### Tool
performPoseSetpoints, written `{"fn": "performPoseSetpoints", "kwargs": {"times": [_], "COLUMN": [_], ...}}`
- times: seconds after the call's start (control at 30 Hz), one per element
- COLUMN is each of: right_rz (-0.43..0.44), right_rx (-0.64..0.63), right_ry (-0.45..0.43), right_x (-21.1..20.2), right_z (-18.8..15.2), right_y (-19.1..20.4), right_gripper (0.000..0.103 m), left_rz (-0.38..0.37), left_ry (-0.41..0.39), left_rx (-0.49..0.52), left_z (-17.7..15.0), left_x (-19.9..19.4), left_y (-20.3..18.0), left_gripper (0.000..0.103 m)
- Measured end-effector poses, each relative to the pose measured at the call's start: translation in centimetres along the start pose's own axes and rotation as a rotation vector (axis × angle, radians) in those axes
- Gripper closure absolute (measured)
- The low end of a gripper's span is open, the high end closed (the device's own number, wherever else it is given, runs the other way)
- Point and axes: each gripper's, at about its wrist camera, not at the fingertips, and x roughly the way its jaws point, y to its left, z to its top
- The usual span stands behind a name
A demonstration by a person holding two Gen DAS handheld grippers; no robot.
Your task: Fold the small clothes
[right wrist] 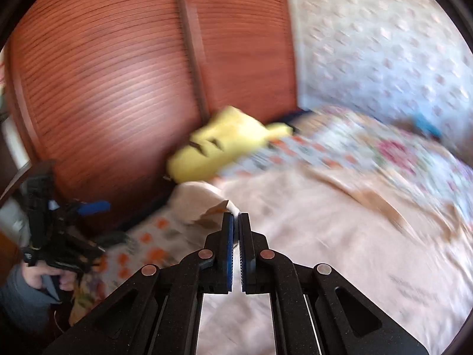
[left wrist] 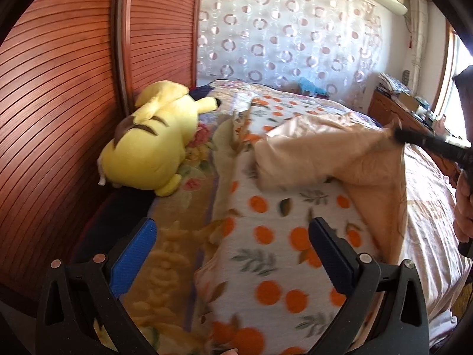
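Observation:
A peach-coloured cloth (left wrist: 340,159) lies on a fleece blanket with an orange fruit print (left wrist: 275,236) on the bed. My right gripper (left wrist: 397,133) is shut on one corner of the cloth and holds it lifted at the right. In the right wrist view the shut gripper (right wrist: 235,217) pinches a pale edge of the cloth (right wrist: 310,236), which spreads ahead of it; that view is blurred. My left gripper (left wrist: 233,230) is open and empty above the near part of the blanket. It also shows in the right wrist view (right wrist: 88,207) at the left.
A yellow plush toy (left wrist: 150,148) lies against a wooden slatted wardrobe (left wrist: 59,103) at the bed's left edge. A patterned curtain (left wrist: 280,29) hangs behind the bed. A cluttered wooden cabinet (left wrist: 399,106) stands at the far right by the window.

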Motion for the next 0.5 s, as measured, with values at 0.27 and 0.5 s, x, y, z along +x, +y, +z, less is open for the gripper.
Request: {"fn": "performPoseSetpoints", "kwargs": {"times": [0.27, 0.5], "right_rz": [-0.095, -0.136], "right_rx": [0.045, 0.051], "right_ry": [0.106, 0.103], "right_x": [-3.7, -4.4], "right_z": [-6.2, -6.7], "right_y": [-1.2, -0.4], "right_gripper": [0.091, 0.055], "left_rz": [-0.071, -0.156], "left_ry": [0.021, 0.122], "left_rx": [0.062, 0.123], "left_z": [2.3, 3.8], "left_x": [1.7, 5.1], "left_y": [-3.7, -5.7], "left_gripper": [0.000, 0.030]}}
